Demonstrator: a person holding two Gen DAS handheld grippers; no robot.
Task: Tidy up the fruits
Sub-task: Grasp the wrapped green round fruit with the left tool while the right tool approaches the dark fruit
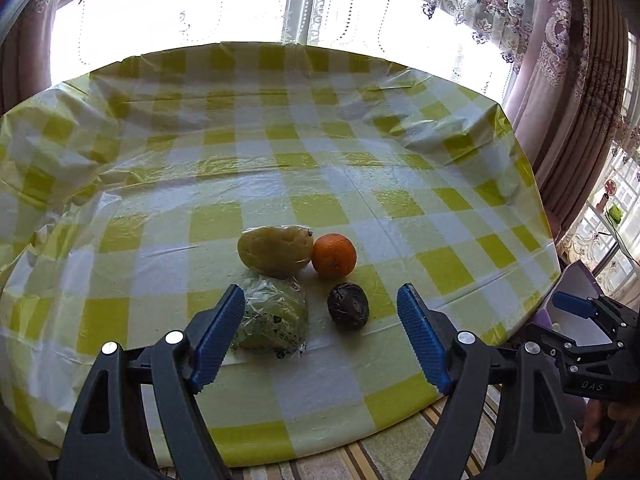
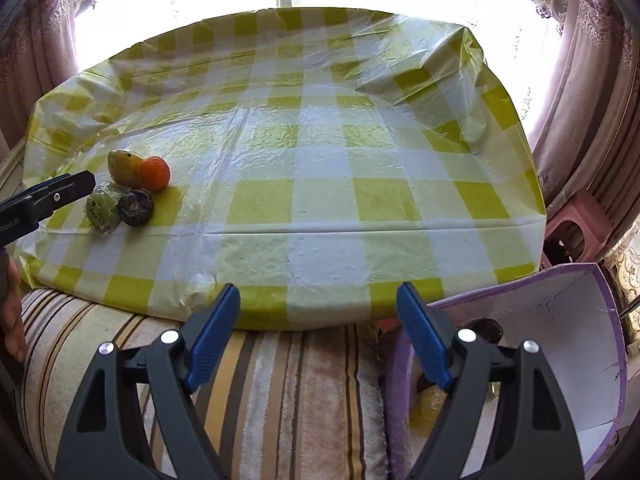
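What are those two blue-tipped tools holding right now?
Nothing. The left tool and the right tool are both open and empty; the fruits lie untouched on the table.

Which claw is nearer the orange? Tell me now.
Left. The left claw hangs open just in front of the orange. The right claw hangs off the table's near edge, beside the purple box.

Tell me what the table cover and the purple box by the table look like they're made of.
Table cover: thin glossy plastic sheet, it seems, printed in yellow-green and white checks; it crinkles, holds sharp creases and throws bright glare from the window.
Purple box: probably cardboard or paperboard, matte; purple outside, plain white inside, with thin stiff walls and a crack-like line on the inner face.
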